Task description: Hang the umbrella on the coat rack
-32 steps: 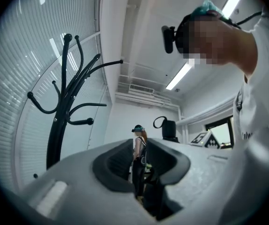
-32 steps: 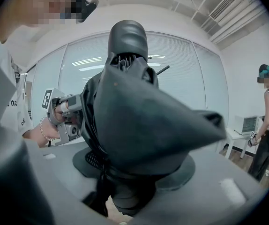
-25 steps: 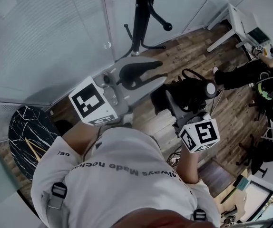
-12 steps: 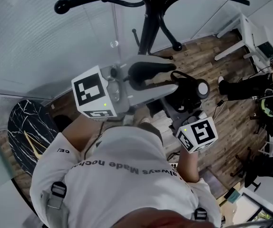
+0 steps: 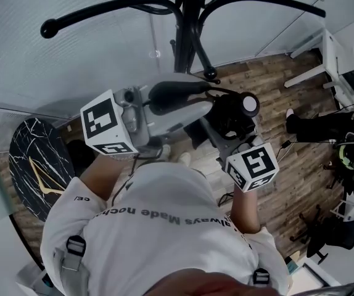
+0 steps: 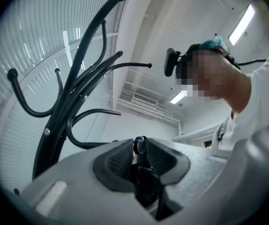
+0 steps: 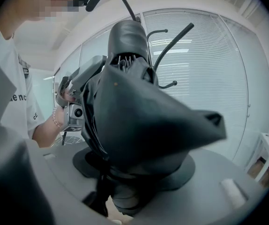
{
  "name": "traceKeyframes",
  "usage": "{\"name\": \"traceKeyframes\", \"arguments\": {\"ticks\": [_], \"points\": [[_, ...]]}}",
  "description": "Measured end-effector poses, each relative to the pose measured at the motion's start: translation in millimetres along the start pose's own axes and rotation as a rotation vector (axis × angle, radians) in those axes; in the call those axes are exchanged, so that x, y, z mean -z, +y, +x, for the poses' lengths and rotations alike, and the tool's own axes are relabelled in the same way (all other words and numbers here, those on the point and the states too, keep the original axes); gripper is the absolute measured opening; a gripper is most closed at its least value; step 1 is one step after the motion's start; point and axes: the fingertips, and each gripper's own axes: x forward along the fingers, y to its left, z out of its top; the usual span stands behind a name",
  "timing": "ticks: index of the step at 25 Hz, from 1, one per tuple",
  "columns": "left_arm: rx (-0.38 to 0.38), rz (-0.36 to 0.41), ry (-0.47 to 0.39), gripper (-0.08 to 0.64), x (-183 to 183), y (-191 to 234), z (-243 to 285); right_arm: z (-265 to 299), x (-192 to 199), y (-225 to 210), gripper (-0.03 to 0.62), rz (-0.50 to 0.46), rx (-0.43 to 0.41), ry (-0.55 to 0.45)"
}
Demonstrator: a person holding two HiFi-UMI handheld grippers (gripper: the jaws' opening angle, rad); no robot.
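black folded umbrella (image 5: 228,119) — loose, crumpled fabric

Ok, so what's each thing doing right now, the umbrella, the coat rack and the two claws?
Umbrella, folded up, held, not hung yet.
Coat rack, upright, the hooks in view bare.
Right claw, shut on the umbrella.
Left claw, shut on a thin loop.

Head view: above the person, facing steeply down over the left gripper (image 5: 206,97) and right gripper (image 5: 229,131).
Left gripper view: close behind its jaws, tilted upward.
Right gripper view: close behind its jaws, crowded by the umbrella (image 7: 139,121).
Shared by all three: the coat rack (image 5: 189,17), ahead of both grippers.
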Motion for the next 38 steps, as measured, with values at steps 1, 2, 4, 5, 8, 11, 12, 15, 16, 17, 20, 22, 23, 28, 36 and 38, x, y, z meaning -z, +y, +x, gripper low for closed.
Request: {"name": "traceKeyframes", "arguments": {"ticks": [1,2,4,5,8,11,12,15,16,17,20,22,23,28,36,38], "points": [[-0.014,0.004,-0.002,0.089,0.1,1.0,-0.1,0.6,-0.6,-1.3,0.267,-0.002,-0.007,0.004],[-0.029,0.009,-0.004,0.086,-0.1,1.9,-0.5,1.3,-1.1,-2.1,0.267,-0.003,-0.015,0.007],[-0.057,0.018,-0.008,0.083,-1.8,4.7,-2.6,4.2,-2.1,-3.0,0.267,-0.003,-0.028,0.016],[-0.069,0.023,-0.011,0.081,-3.4,7.3,-4.2,6.7,-2.7,-3.6,0.267,-0.004,-0.033,0.021],[-0.094,0.041,-0.013,0.078,-7.7,17.5,-8.3,16.4,-3.1,-6.2,0.267,-0.010,-0.040,0.033],[-0.112,0.053,-0.010,0.078,-8.1,25.1,-10.3,23.6,-0.1,-8.5,0.267,-0.007,-0.044,0.045],[-0.115,0.054,-0.010,0.078,-8.0,27.5,-10.7,25.6,0.7,-9.7,0.267,-0.006,-0.043,0.048],[-0.127,0.057,-0.005,0.078,-5.9,34.1,-11.1,30.2,4.8,-14.4,0.267,0.007,-0.039,0.060],[-0.131,0.058,-0.003,0.078,-4.7,36.1,-10.8,31.3,6.7,-16.2,0.267,0.012,-0.038,0.065],[-0.134,0.059,0.000,0.078,-3.6,38.1,-10.5,32.3,8.5,-18.1,0.267,0.015,-0.035,0.070],[-0.144,0.063,0.004,0.078,-1.7,43.0,-10.5,36.4,14.2,-23.7,0.267,0.020,-0.027,0.088],[-0.142,0.059,0.002,0.080,-1.2,45.1,-11.0,40.3,18.3,-27.7,0.267,0.026,-0.027,0.100],[-0.139,0.057,0.001,0.084,-1.3,45.6,-11.0,42.3,20.2,-29.8,0.267,0.028,-0.028,0.107],[-0.131,0.065,0.003,0.092,-1.8,47.0,-12.3,54.7,23.5,-38.2,0.267,0.024,-0.037,0.136],[-0.205,0.087,0.009,0.080,-0.4,75.9,-20.7,78.9,20.7,-42.6,0.267,0.010,-0.052,0.163],[-0.231,0.092,0.011,0.077,-0.1,85.6,-21.8,84.4,19.2,-44.8,0.267,0.013,-0.051,0.167]]}}
